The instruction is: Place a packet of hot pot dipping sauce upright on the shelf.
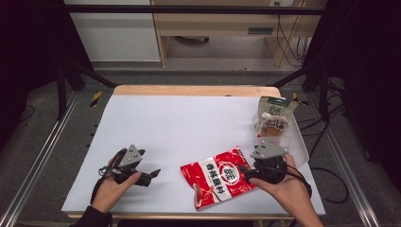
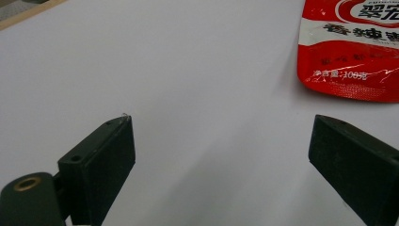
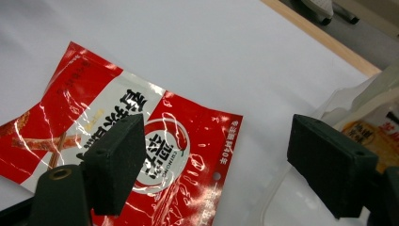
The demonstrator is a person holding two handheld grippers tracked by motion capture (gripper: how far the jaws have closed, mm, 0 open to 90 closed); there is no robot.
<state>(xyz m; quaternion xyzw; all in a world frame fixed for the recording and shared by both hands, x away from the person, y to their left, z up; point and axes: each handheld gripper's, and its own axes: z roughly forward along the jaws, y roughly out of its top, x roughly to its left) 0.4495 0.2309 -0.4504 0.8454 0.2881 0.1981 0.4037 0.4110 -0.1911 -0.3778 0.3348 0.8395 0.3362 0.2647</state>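
White sheeting covers the wooden-edged table (image 1: 189, 118), with dark floor and pale cabinets beyond it. High view: the left gripper (image 1: 150, 176), held in a hand at the near left, rests with its jaws apart above bare sheet; the right gripper (image 1: 246, 174), held at the near right, has its tips at the right edge of the flat red-and-white foil snack packet (image 1: 217, 182), which lies near the front edge between the two hands; a clear plastic bag holding a green-topped food pouch (image 1: 273, 120) stands just behind the right hand. Left gripper view: two black jaws stand wide apart with nothing between them, and the packet (image 2: 350, 52) lies beyond the right-hand jaw. Right gripper view: jaws are wide apart and grip nothing; one jaw overlaps the packet (image 3: 188, 141), whose glossy, creased face bears a round red emblem and black characters, the other stands before the clear bag (image 3: 376, 127).
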